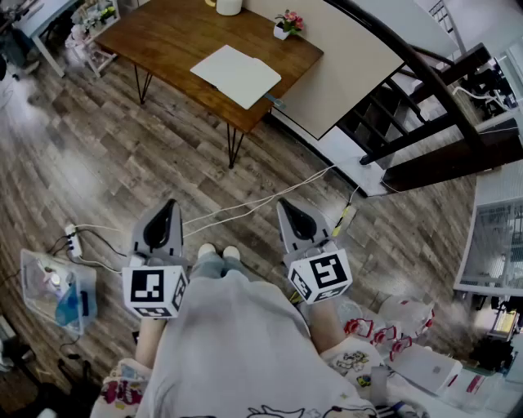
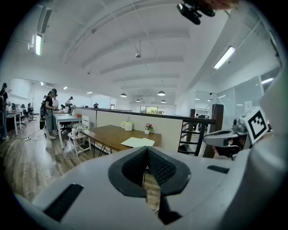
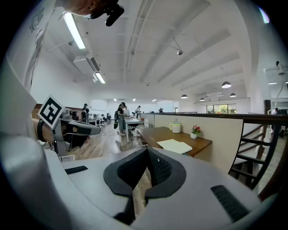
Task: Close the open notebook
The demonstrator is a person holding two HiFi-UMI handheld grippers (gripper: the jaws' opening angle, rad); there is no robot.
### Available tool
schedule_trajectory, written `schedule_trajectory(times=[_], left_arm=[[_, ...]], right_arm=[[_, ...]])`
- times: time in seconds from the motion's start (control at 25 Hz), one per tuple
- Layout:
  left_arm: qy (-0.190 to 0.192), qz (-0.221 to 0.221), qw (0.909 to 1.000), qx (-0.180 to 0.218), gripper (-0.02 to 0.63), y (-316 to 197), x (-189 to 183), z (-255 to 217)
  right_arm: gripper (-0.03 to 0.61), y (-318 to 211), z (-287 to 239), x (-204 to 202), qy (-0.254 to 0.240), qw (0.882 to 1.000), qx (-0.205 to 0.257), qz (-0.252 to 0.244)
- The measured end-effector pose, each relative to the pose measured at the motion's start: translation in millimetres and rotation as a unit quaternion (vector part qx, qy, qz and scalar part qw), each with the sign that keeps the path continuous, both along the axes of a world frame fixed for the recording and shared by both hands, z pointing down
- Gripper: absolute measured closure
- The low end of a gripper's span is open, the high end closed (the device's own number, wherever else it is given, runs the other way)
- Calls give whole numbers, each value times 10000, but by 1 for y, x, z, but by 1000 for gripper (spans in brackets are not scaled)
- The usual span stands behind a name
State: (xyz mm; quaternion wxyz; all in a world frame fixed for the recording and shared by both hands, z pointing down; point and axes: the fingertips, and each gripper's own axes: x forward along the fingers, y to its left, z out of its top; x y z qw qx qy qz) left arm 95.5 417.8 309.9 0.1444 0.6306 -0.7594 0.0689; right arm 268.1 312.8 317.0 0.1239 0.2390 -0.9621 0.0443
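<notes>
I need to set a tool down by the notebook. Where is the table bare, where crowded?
The widest bare wood on the table lies left of the notebook, out to the left end. A narrower strip runs between the notebook and the flower pot. Crowded: the back edge by the white jug, and the notebook's near side, close to the rim.

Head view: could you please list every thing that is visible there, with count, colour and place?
table: one, brown wood, top left
notebook: one, white, open on the table
flower pot: one, white with pink flowers, table's far edge
jug: one, white, table's far edge
staircase: one, dark, right
cables: several, white, on the floor
plastic box: one, clear, floor at left
left gripper: one, grey, shut, empty
right gripper: one, grey, shut, empty
</notes>
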Motion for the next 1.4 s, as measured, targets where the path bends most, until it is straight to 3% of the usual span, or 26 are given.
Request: schedule_trajectory(times=[0.44,0.64,0.76,1.0,1.4], left_arm=[[97,-363,9993,75,609,13,7,2],[120,-501,9986,98,599,10,-5,3],[136,-521,9985,88,542,5,-18,6],[322,-514,9982,45,458,-21,-64,13],[406,-385,9984,61,362,-71,-181,17]], right_arm=[[574,5,-3,9,-358,9988,-216,-273],[485,-6,0,0,-391,9976,-401,-411],[456,-15,1,-12,-365,9974,-439,-449],[407,-43,3,-59,-403,9962,-577,-505],[359,-93,3,-180,-337,9960,-578,-594]])
